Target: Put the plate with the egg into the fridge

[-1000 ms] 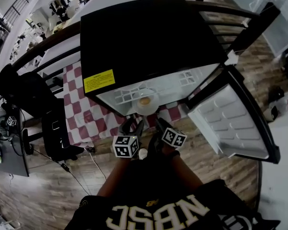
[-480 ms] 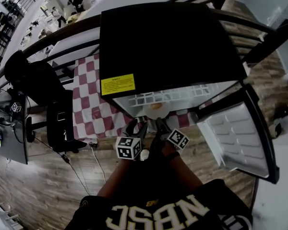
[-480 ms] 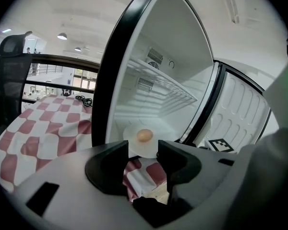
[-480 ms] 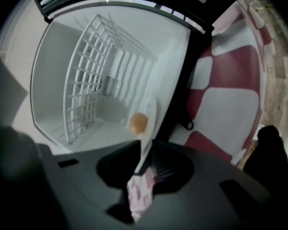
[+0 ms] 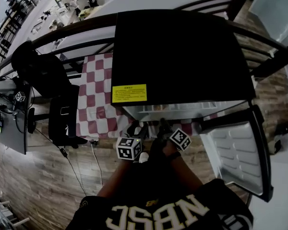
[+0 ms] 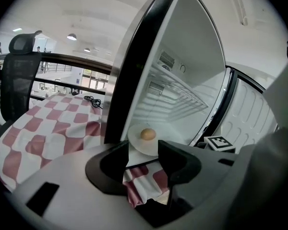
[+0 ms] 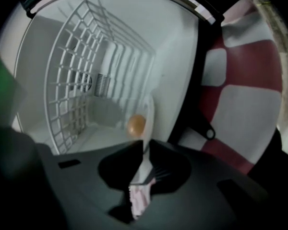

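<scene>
The right claw point(image 7: 144, 150) is rolled onto its side and its jaws have just been closing; they now pinch the near rim of the white plate point(image 7: 150, 114), which its own view shows edge-on between the tips. The brown egg point(image 7: 136, 125) sits on the plate just past those tips. The left claw point(image 6: 144, 147) is beside it, jaws spread after narrowing a little. The same rim shows in the left claw's gap, just ahead of the tips, and neither pad is on it. From there the egg lies near the plate's middle, straight ahead of the left claw. The plate rests on the white floor of the fridge point(image 6: 192, 56), just inside the open front and below the wire shelf point(image 7: 81, 71). The fridge's door point(image 5: 240, 147) is swung wide to the person's right. The fridge stands on a red-and-white checked cloth point(image 6: 43, 133) covering the bench
</scene>
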`<act>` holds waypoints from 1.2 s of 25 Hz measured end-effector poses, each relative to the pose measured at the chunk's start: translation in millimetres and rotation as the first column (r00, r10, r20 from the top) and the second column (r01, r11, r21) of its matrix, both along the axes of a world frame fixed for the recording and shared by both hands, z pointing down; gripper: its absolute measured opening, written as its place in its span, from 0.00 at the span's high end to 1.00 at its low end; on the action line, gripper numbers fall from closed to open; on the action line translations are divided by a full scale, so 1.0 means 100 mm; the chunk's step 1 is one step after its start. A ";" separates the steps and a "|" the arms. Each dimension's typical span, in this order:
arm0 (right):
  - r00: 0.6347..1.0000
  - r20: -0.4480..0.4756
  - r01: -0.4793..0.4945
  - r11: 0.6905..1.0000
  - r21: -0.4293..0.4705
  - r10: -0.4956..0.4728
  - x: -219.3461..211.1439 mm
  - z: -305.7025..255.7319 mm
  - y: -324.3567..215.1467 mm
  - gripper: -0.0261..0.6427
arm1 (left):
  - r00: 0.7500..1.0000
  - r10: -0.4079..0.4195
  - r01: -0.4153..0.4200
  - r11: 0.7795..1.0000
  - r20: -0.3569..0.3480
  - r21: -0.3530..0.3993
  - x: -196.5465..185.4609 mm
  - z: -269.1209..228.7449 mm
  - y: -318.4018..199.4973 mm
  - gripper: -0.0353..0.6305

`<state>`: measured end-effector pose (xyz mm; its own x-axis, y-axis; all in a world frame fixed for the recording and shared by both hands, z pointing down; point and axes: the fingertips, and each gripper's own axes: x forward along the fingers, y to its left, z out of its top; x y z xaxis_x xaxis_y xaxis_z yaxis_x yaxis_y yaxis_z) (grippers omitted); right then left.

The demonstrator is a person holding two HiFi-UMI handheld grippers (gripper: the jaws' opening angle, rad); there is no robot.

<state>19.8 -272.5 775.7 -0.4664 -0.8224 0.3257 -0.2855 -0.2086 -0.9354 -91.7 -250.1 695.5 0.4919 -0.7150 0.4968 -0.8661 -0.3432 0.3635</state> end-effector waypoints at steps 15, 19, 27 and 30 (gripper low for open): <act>0.999 0.007 0.040 0.999 -0.027 -0.040 -0.09 -0.13 -0.63 0.88 | 0.999 0.029 -0.030 0.999 0.023 0.037 0.17 -0.16 0.09 0.63; 0.993 -0.081 0.084 0.996 -0.040 -0.087 -0.08 -0.07 -0.61 0.88 | 1.000 0.006 -0.007 0.999 0.024 0.036 0.11 -0.19 0.13 0.63; 0.882 -0.409 0.230 0.971 -0.063 -0.236 0.01 -0.12 -0.42 0.71 | 0.999 0.003 -0.003 1.000 0.039 0.015 0.05 -0.15 0.32 0.63; 0.891 -0.395 0.239 0.971 -0.010 -0.223 0.07 -0.26 -0.27 0.71 | 0.999 0.010 -0.011 0.999 0.045 0.036 0.02 -0.18 0.40 0.63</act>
